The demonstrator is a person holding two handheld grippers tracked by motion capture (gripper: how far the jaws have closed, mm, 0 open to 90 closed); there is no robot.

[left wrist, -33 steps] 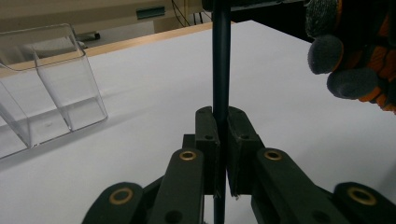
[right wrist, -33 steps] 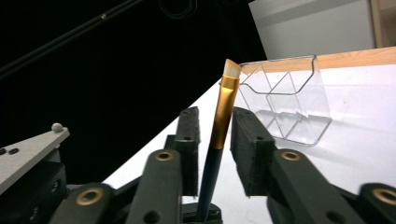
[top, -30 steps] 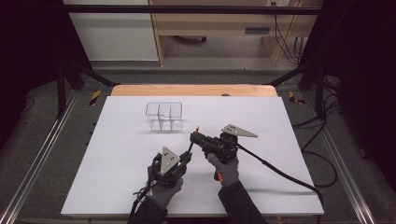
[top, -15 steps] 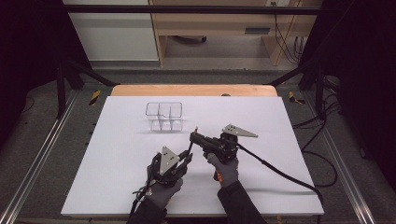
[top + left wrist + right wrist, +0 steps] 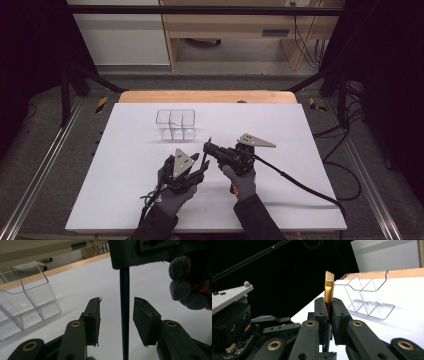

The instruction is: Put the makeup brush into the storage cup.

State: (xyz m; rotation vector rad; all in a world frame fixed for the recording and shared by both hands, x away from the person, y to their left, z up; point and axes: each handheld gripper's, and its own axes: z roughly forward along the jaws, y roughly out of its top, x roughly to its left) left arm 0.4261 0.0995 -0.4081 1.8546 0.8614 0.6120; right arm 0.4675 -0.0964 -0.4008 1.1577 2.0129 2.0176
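Note:
A small brush (image 5: 328, 287) with a gold ferrule, pale bristles and a thin black handle (image 5: 124, 315) stands upright in my right gripper (image 5: 328, 312), whose jaws are shut on it just below the ferrule. My left gripper (image 5: 116, 320) sits lower on the same handle. Its jaws have just been opening, and the handle stands between the pads (image 5: 145, 320) without touching them. In the high view the two grippers meet near the table's middle, the left gripper (image 5: 202, 162) just in front of the right gripper (image 5: 207, 147).
A clear plastic organizer (image 5: 175, 125) with several compartments stands behind the grippers on the white table (image 5: 300, 125). A cable (image 5: 300, 182) trails right from the right gripper. Gloved fingers (image 5: 185, 285) show in the left gripper view.
The left gripper's jaws look slightly wider apart than before. Both hands have kept their place, and the brush stays upright in the right gripper.

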